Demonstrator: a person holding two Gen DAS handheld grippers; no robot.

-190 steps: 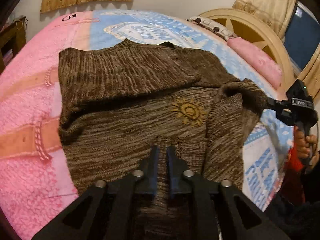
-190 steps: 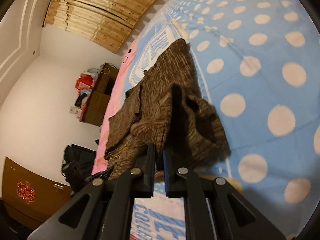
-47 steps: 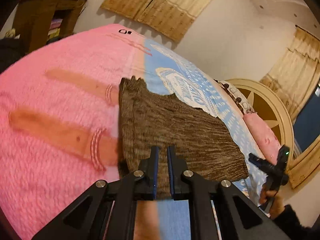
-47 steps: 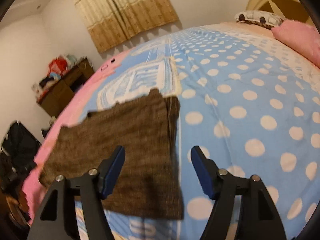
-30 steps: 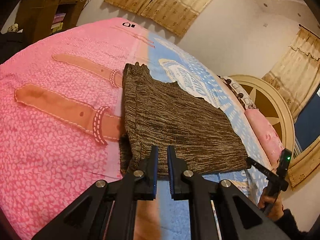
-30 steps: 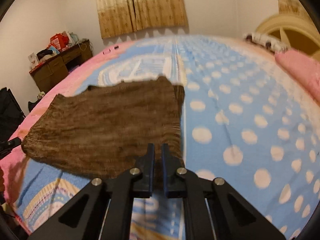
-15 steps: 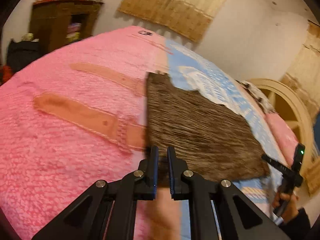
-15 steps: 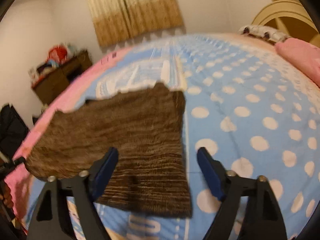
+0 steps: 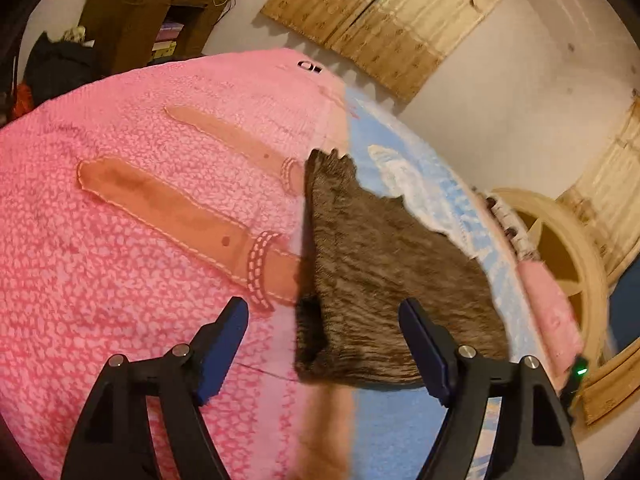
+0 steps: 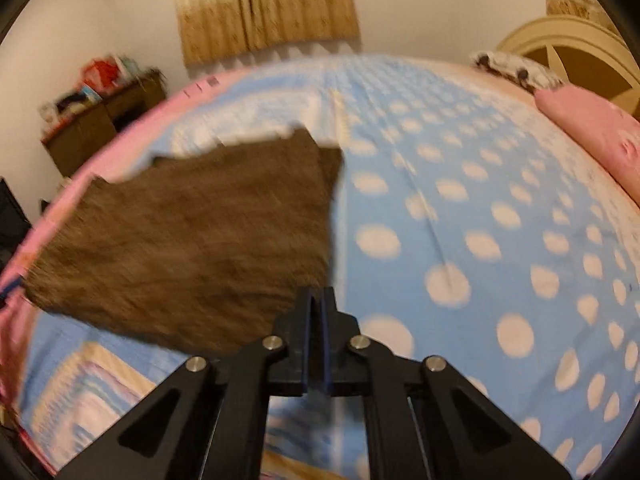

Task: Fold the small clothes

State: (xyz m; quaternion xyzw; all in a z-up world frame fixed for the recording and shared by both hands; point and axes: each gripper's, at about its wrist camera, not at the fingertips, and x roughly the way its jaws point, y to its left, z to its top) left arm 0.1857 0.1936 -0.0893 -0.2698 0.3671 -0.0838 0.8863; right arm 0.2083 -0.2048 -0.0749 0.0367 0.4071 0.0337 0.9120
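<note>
Folds a brown knit sweater (image 9: 380, 280) on a bed; finds it now as a flat, roughly square packet on the bedspread (image 9: 120, 280), straddling the seam where the pink fleece meets the blue print.

Holds the left gripper (image 9: 322, 306) over the sweater's near left corner, pointing down at a slant. Shows its jaws wide apart, having just been opening, with that corner of the sweater between the blue pads (image 9: 224, 344) but neither pad pressing on it. Looks past the sweater's far edge to a wooden cabinet (image 9: 152, 12), and beyond that to a tan curtain (image 9: 384, 20) on the wall.

Brings the right gripper (image 10: 318, 294) to the sweater's (image 10: 200, 240) near right corner. Shows its jaws together, having just been closing, tips right at the fabric's edge. Cannot tell through the blur whether any knit is pinched between the pads. Shows blue polka-dot cloth (image 10: 480, 220) spreading to the right of the sweater, and well beyond it a pink pillow (image 10: 592, 132) against a cream round headboard (image 10: 560, 40).

Leaves the sweater flat, no edge lifted.
</note>
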